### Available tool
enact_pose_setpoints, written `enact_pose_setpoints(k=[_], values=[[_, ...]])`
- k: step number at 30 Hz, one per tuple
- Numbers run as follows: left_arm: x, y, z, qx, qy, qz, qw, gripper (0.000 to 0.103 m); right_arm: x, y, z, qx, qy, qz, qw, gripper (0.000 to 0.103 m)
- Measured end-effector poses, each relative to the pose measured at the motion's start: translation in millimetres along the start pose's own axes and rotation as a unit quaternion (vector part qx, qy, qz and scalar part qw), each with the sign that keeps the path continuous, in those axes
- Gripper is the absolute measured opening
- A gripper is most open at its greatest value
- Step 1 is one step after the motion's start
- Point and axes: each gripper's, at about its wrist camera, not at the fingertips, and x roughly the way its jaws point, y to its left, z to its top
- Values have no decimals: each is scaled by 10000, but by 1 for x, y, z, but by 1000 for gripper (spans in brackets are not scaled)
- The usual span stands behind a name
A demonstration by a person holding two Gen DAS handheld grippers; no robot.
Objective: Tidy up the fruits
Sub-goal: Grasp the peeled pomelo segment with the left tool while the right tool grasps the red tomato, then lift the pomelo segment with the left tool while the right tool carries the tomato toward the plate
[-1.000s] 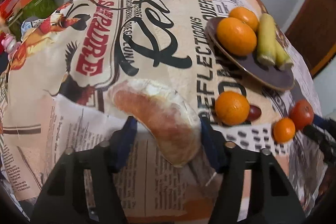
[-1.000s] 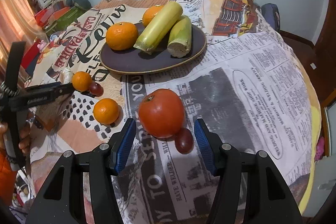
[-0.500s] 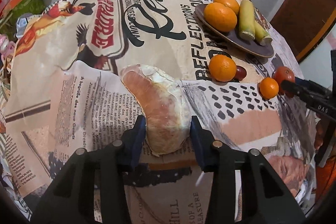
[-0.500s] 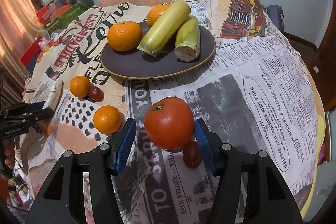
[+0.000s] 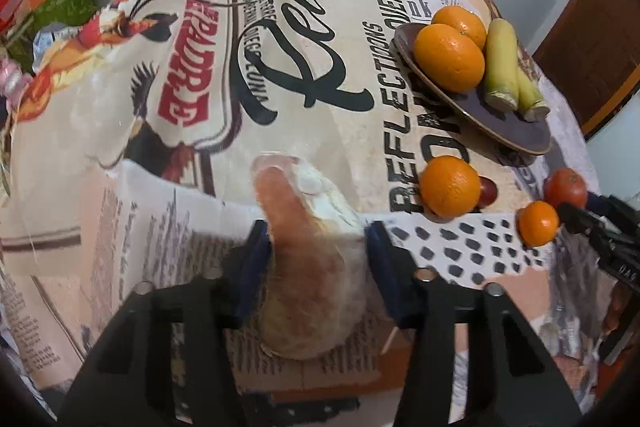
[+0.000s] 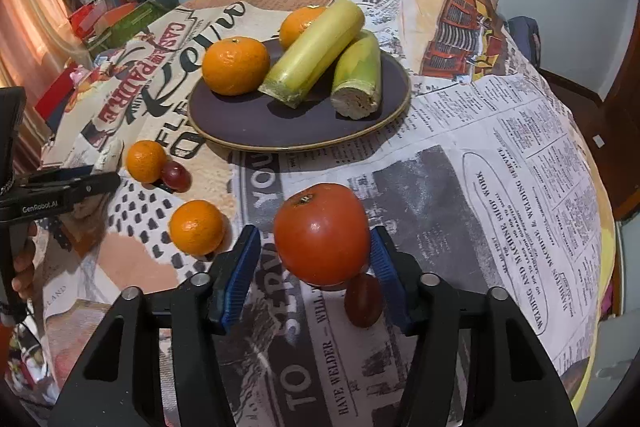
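Note:
My left gripper [image 5: 316, 247] is shut on a pale orange pomelo wedge [image 5: 308, 275] wrapped in film, held over the table. My right gripper [image 6: 316, 247] stands around a red tomato [image 6: 322, 233]; the right pad touches it, a gap shows at the left pad. A dark plate [image 6: 260, 123] holds two oranges [image 6: 236, 65] and two corn cobs [image 6: 316, 53]. Two small oranges [image 6: 196, 227] and a grape [image 6: 176, 174] lie left of the tomato; another grape [image 6: 363, 301] lies under it. The plate [image 5: 508, 131] also shows in the left wrist view.
A printed newspaper-style cloth [image 6: 500, 187] covers the round table. Boxes and bags [image 6: 116, 15] stand beyond its far left edge. A wooden door [image 5: 592, 59] is at the right. The left gripper shows in the right wrist view [image 6: 64, 187].
My left gripper closed on the pomelo wedge and lifted it. My right gripper came in around the tomato, which now sits higher between the fingers.

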Motion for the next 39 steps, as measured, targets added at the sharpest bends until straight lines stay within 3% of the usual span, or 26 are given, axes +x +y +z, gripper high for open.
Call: enact_pose_setpoints(k=[7,11,25,39], values=[[-7,-4,-2,200,1,16,9998,43,-10,-7,-1,221,-98,154,9996,43],[-23,-15,-4,409,-235,123,9988,42,-22,-5,0,233,-238,165,9993,43],[-81,-54,26,554,-1012,-400,9925,42,-60,4,21,80,-824,50,9966,43],[-83,-98,63,825,-1289,-799,9850,42,-60,-2,46,73,-1107,105,9938,43]])
